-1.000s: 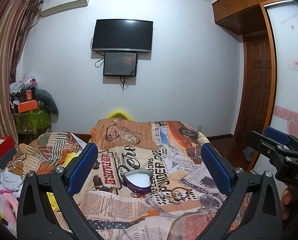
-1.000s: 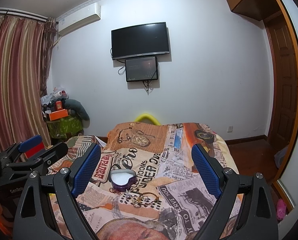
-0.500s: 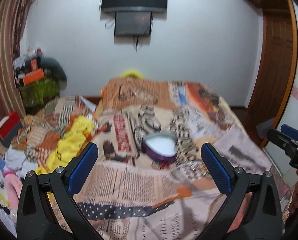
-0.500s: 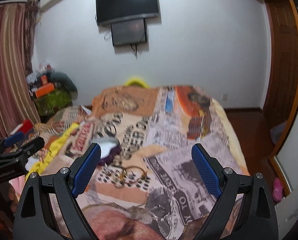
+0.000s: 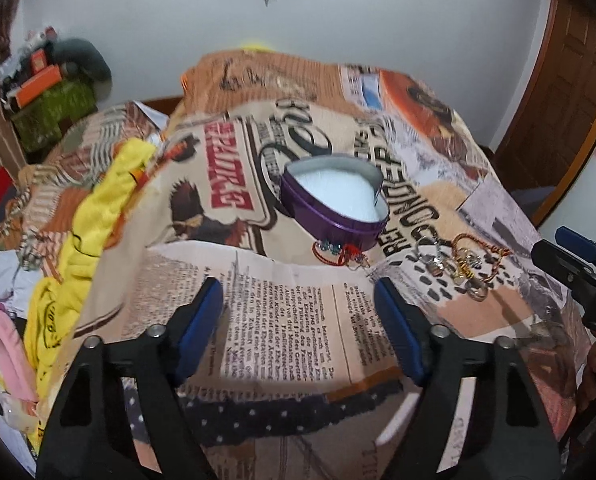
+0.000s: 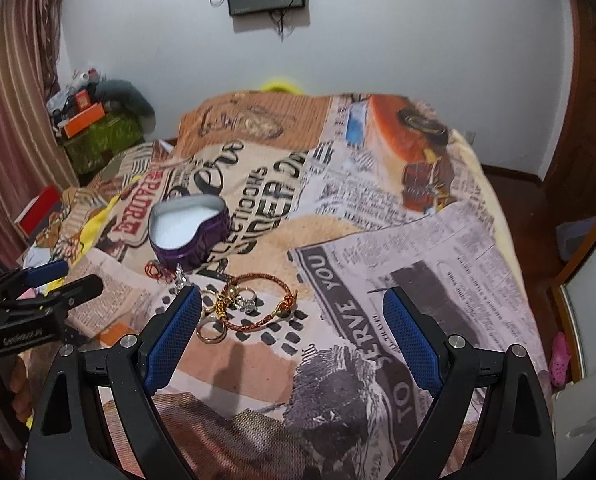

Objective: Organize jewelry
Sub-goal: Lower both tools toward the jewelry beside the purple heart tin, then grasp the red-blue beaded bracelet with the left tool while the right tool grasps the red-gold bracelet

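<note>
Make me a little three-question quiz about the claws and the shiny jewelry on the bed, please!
1. True or false: the purple heart-shaped tin already has jewelry inside.
2. Where does the red-and-gold bracelet lie?
A. in the tin
B. on the bedspread, nearer the cameras than the tin
C. in the right claw
3. Fill in: both the left claw and the right claw are ____ and hold nothing.

Key: 1 false, only white lining shows inside. 2 B. 3 open.
</note>
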A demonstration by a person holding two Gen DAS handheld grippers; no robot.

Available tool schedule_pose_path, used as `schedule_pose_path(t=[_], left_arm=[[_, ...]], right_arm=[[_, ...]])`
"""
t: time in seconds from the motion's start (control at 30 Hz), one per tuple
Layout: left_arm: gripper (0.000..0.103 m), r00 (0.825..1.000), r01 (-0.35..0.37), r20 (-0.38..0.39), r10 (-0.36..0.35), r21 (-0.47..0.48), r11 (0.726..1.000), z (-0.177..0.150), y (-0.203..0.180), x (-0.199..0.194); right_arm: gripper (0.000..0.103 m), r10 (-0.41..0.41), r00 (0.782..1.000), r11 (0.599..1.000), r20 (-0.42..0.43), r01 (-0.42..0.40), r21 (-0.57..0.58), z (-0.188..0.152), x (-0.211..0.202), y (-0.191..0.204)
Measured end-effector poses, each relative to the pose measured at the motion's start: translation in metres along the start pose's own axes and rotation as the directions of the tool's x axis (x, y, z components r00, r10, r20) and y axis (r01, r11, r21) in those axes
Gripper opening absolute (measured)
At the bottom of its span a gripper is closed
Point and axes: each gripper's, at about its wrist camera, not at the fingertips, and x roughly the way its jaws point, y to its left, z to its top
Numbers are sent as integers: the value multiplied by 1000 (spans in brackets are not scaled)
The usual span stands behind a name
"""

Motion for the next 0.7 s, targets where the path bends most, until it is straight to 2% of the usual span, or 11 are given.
schedule_pose_path(t=[0.23,0.3,0.4,0.53,0.7], left_arm=[[67,992,78,-102,-76,13,997,14,-2,27],[65,987,92,-131,-88,25,995,20,-4,34],[65,983,105,-159,-96,52,993,28,-8,39],[65,978,109,-188,-90,97,989,36,-16,48],[65,973,106,-216,-76,131,986,37,-24,64]], right_arm=[[90,69,995,997,-79,-68,22,5,19,-14],[87,90,990,996,-104,-88,26,7,24,-16],[81,121,981,993,-150,-119,22,8,32,-20],[72,114,976,993,-186,-119,-15,7,39,-21],[54,133,965,988,-226,-147,-44,5,46,-17]])
